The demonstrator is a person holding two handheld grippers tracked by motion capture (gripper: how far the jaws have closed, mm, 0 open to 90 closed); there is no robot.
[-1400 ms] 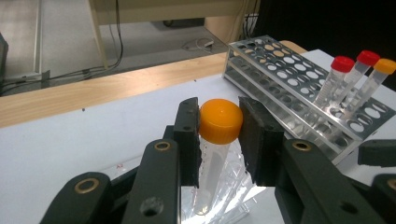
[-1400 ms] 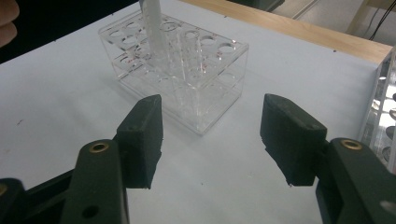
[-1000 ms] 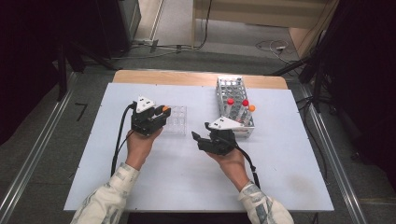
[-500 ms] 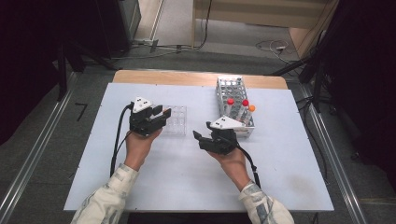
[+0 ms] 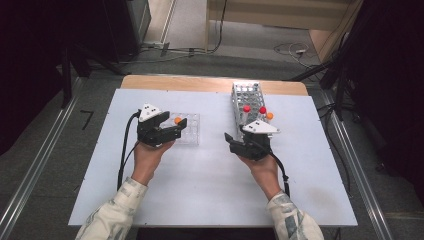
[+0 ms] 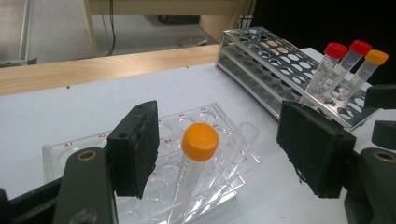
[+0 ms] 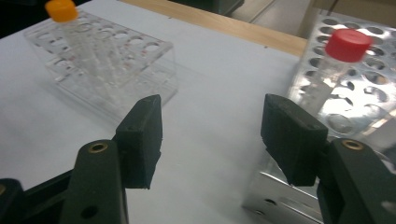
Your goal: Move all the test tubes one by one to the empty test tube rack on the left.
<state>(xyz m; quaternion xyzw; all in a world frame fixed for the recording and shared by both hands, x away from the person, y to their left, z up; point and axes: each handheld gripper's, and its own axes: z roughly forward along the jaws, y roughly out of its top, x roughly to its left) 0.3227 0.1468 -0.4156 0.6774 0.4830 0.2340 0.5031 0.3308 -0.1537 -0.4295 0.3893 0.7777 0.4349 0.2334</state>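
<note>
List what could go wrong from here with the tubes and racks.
1. The orange-capped tube leans in the clear rack. The left tool, whose jaws have just been opening, straddles it without touching; drawing back may clip the cap.
2. The right tool is open beside the metal rack; a careless reach could knock the red-capped tube.

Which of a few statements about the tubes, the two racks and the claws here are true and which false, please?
1. The orange-capped tube stands in the clear plastic rack. True.
2. The left claw is clamped on that tube. False: its jaws have just been opening and stand apart on either side of the cap, not touching it.
3. The metal rack holds three capped tubes. True: two red, one orange.
4. The right claw holds a red-capped tube. False: its jaws are open with nothing between them.
5. The metal rack lies to the left of the clear one. False: in the high view, it is on the right.
</note>
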